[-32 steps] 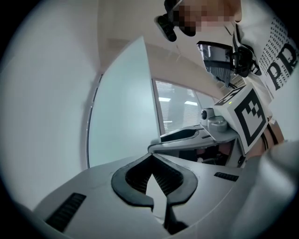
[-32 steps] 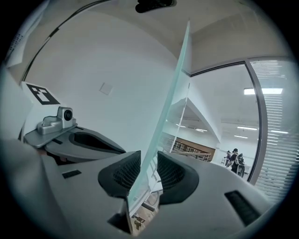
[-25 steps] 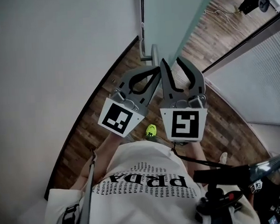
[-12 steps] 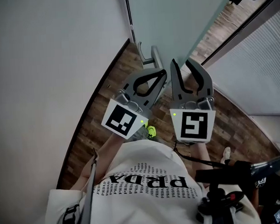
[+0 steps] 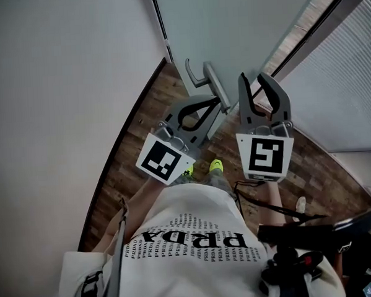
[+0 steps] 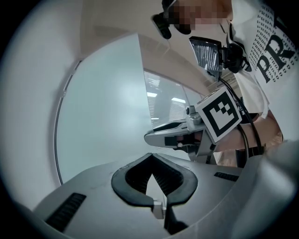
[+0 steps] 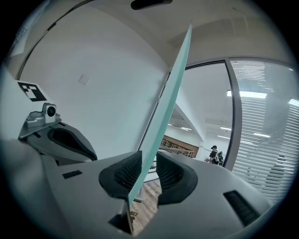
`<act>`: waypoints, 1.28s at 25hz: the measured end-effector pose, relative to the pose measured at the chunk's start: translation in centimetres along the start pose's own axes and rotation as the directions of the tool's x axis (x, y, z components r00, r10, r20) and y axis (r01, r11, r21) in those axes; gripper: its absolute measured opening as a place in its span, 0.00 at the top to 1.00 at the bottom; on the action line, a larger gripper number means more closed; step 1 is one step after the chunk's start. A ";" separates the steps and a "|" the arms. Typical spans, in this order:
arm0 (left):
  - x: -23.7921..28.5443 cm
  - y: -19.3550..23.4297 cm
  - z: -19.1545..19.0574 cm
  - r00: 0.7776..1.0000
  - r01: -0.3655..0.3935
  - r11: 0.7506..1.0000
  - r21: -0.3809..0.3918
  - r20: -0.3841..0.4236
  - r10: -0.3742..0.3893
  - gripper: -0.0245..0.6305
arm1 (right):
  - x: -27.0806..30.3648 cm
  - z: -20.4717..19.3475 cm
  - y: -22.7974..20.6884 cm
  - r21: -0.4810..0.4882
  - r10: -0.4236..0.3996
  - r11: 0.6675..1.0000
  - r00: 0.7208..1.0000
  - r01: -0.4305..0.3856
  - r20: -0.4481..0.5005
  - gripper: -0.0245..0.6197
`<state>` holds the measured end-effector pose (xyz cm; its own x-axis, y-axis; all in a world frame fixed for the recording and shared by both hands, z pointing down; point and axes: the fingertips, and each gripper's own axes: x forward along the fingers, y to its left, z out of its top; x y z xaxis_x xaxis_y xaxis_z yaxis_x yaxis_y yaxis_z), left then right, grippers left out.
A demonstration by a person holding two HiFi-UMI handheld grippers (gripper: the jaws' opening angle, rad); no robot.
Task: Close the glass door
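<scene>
The frosted glass door (image 5: 228,24) stands ajar ahead of me, its metal lever handle (image 5: 201,77) low on the near face. My right gripper (image 5: 256,80) sits on the door's free edge. In the right gripper view the greenish glass edge (image 7: 163,112) runs between the two pads of my right gripper (image 7: 148,161), which close on it. My left gripper (image 5: 214,101) is shut with its tips together and nothing in them, just below the handle. In the left gripper view my left gripper (image 6: 150,156) faces the pale glass door (image 6: 103,107).
A white wall (image 5: 64,89) runs along the left. Wood flooring (image 5: 135,141) lies underfoot, with my yellow-green shoes (image 5: 216,166) on it. A glass partition with blinds (image 5: 337,87) stands at the right. A distant person (image 7: 214,154) shows beyond the doorway.
My right gripper has moved right, away from the left one, and its jaws have narrowed onto the door edge. The door and handle now sit nearer the left gripper.
</scene>
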<state>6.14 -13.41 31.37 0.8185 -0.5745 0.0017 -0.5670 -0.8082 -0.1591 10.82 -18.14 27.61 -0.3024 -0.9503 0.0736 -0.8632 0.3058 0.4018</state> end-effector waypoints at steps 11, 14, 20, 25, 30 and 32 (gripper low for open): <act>1.5 -1.6 0.3 0.997 -0.015 1.000 -0.004 0.075 0.015 0.97 | 0.8 0.4 0.7 -0.074 0.083 0.994 0.997 -0.082 0.006 0.83; 2.0 -1.7 0.1 0.997 0.004 0.999 -0.032 0.079 -0.002 0.97 | 0.6 0.3 -0.2 -0.079 0.056 0.995 0.998 -0.056 -0.002 0.83; 3.6 -1.3 1.1 0.992 0.067 0.998 -0.010 0.109 -0.065 0.97 | 0.6 -0.3 -3.5 -0.055 -0.015 0.998 1.000 0.013 -0.028 0.83; 4.9 -1.1 1.7 0.987 0.095 0.995 0.010 0.132 -0.095 0.97 | 0.6 -0.9 -6.1 -0.055 -0.054 0.997 0.998 0.053 -0.024 0.82; 4.8 -0.9 2.1 0.982 0.099 0.995 0.000 0.159 -0.098 0.97 | -0.1 -0.4 -6.4 -0.061 -0.064 0.996 0.998 0.064 0.008 0.82; 5.0 -0.7 2.6 0.979 0.100 0.995 0.018 0.176 -0.102 0.97 | -0.1 0.3 -6.2 -0.076 -0.057 0.995 0.998 0.058 0.025 0.83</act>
<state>10.86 -15.38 28.93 0.8754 -0.4576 -0.1557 -0.4804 -0.8593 -0.1755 16.09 -19.88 24.84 -0.2632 -0.9644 0.0275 -0.8463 0.2444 0.4733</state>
